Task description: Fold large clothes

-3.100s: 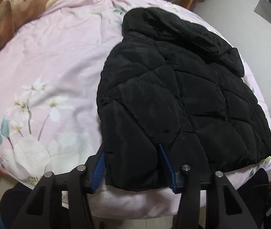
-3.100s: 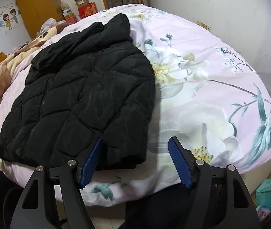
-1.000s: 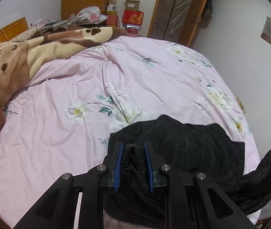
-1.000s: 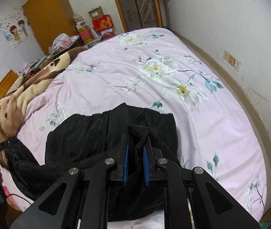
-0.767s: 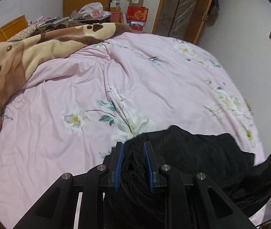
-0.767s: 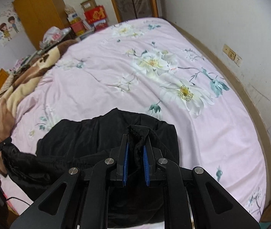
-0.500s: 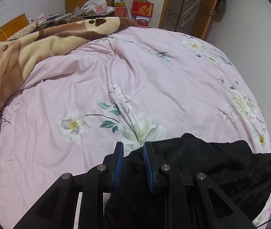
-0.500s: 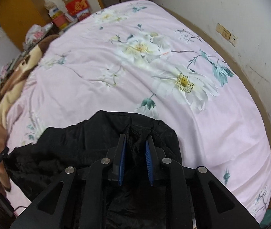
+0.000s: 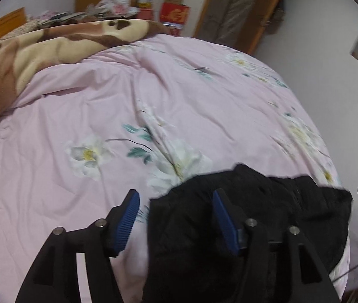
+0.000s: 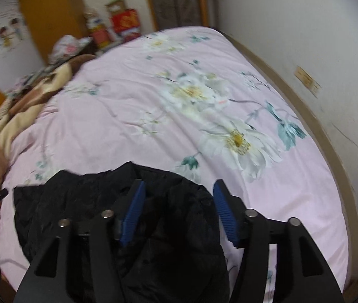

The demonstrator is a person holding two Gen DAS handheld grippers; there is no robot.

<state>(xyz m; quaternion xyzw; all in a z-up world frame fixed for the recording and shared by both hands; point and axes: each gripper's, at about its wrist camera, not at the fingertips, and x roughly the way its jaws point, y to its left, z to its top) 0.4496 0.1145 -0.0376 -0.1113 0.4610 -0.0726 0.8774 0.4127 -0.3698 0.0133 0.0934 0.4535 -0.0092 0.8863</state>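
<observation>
While both grippers gape, just released, black jacket (image 9: 254, 202) rests on bed (image 9: 103, 101)

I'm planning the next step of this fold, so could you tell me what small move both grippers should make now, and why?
Probably draw both grippers back, clear of the jacket. The left gripper and right gripper have just been opening, and their pads no longer press the cloth, though it lies between them. The jacket rests bunched on the bed, so the fold looks released; backing off first avoids snagging it.
</observation>
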